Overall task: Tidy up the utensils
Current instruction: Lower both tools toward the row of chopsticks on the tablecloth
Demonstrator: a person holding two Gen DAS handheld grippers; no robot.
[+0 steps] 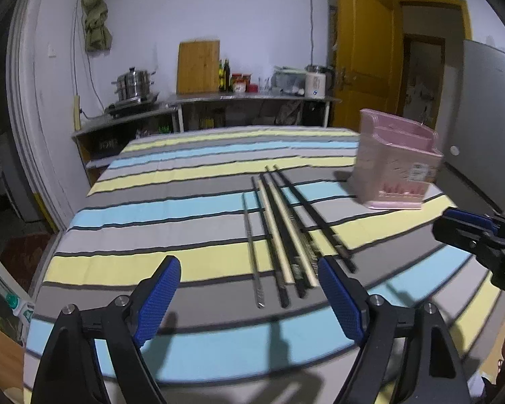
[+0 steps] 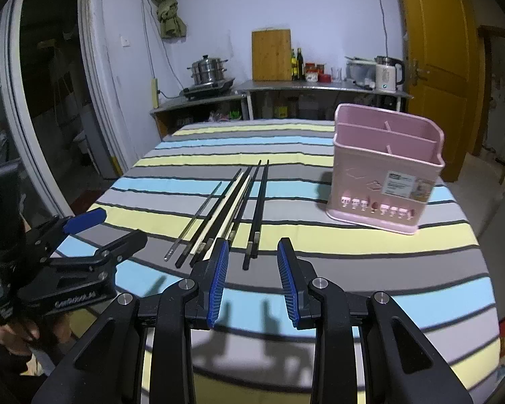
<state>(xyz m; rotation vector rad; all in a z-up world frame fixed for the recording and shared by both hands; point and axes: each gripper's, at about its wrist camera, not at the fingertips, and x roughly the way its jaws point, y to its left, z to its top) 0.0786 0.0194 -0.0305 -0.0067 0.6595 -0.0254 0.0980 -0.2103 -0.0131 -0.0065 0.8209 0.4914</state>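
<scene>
Chopsticks point(image 2: 234, 208) lie in a loose bundle on the striped tablecloth point(image 2: 320, 239), running away from the cameras toward the far edge of the table. In the right wrist view at least 7 sticks can be counted: a thin metallic one on the left, several black ones, and 2 pale cream ones in the middle; some overlap, so the exact count is unclear. The pink utensil holder point(image 2: 387, 171) stands upright to the right of them, well apart, its divided compartments showing nothing inside from this angle.

The right gripper point(image 2: 252, 259) is held low over the near part of the table, fingers pointing forward along the sticks. Its jaws are parted with nothing between them, and the near ends of the 2 rightmost black chopsticks lie just ahead of the gap. One blue pad point(image 2: 219, 269) overlaps the near ends of the middle sticks in the picture; contact cannot be told.

The left gripper point(image 1: 249, 289) hovers to the left, also low and level, jaws spread wide and empty. In its own view the near ends of the chopsticks point(image 1: 279, 235) lie between its fingers. A hand point(image 2: 20, 330) grips its handle at the lower left of the right wrist view.
</scene>
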